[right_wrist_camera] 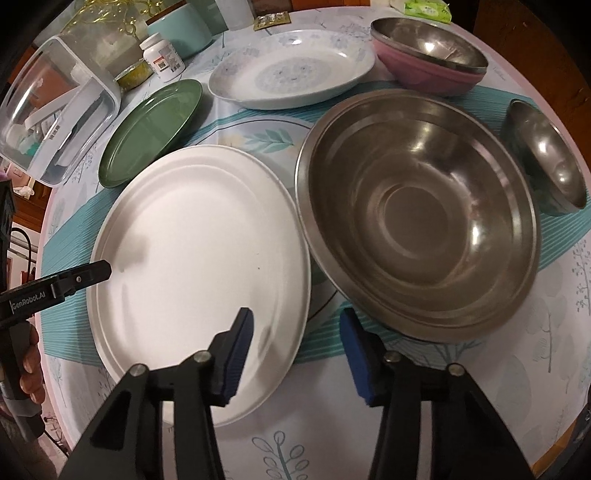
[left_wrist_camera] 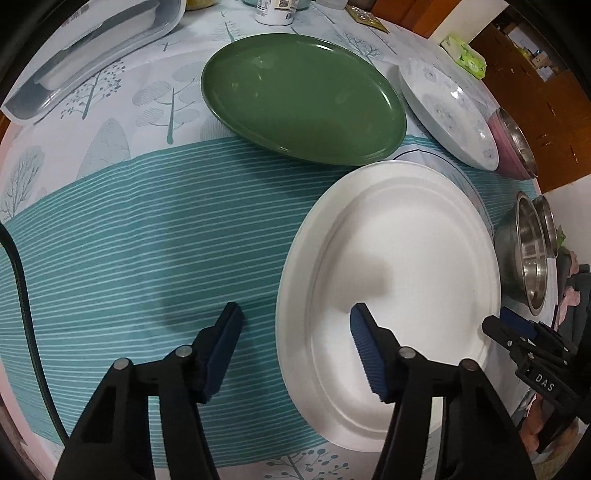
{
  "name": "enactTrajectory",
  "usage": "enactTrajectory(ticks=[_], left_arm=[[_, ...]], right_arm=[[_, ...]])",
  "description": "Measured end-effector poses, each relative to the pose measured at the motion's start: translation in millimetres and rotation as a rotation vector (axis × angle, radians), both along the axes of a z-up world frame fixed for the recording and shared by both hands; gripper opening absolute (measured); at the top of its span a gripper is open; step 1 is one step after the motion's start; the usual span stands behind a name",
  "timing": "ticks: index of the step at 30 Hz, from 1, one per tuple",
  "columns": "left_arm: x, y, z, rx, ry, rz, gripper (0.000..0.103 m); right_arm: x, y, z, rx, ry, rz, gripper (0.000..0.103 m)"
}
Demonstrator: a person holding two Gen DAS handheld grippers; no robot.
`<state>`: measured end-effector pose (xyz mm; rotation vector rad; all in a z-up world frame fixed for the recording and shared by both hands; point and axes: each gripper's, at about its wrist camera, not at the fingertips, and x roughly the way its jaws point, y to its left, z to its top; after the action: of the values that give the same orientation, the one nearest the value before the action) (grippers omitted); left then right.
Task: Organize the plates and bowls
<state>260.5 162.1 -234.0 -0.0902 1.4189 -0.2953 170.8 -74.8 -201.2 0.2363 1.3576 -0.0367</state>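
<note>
A white plate [left_wrist_camera: 399, 280] [right_wrist_camera: 199, 258] lies on the table near the front edge. My left gripper [left_wrist_camera: 295, 347] is open, straddling its left rim just above it. My right gripper [right_wrist_camera: 295, 350] is open over the plate's right rim, beside a large steel bowl [right_wrist_camera: 417, 214] [left_wrist_camera: 524, 254]. A green plate [left_wrist_camera: 299, 96] [right_wrist_camera: 155, 129] and a patterned white dish [right_wrist_camera: 291, 70] [left_wrist_camera: 447, 110] lie farther back. A steel bowl sits in a pink bowl [right_wrist_camera: 428, 55] [left_wrist_camera: 513, 144]. A small steel bowl [right_wrist_camera: 546, 158] stands far right.
A clear plastic container [right_wrist_camera: 55, 107] [left_wrist_camera: 92, 55], a white pill bottle [right_wrist_camera: 164, 55] and a teal pot [right_wrist_camera: 181, 29] stand at the back left. A green tissue pack [right_wrist_camera: 424, 7] lies at the far edge. The table [left_wrist_camera: 147, 240] has a teal-striped cloth.
</note>
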Motion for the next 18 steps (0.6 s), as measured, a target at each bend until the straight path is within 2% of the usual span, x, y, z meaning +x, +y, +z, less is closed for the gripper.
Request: enactTrajectory(ticks=[2,4,6,7,11,13,18], left_arm=[[1,-2,0,0.006,-0.001,-0.006,0.056],[3,-2,1,0.006,-0.002,-0.019,0.042],[3,-4,2,0.003,-0.001,-0.030,0.038],[3,-7,2,0.003,0.003,-0.033,0.031],[2,-14,2,0.032,0.002,-0.041,0.027],[-2,-13,2,0.036,0.008,-0.035,0.021],[-18,-3,11,0.007,0.017,0.002,0.020]], right_arm=[[1,1,-4,0.010,0.010,-0.003,0.039],[2,3,-3,0.007,0.002,0.000,0.036],[1,6,-4,0.014,0.008,0.015,0.027],[0,7,-4,0.008,0.004,0.019,0.026],[-2,12,-4,-0.029,-0.006,0.045,0.025],[-3,13,-3,-0.038,-0.002,0.047,0.025],[-10,19,6,-0.039,-0.016,0.081,0.025]])
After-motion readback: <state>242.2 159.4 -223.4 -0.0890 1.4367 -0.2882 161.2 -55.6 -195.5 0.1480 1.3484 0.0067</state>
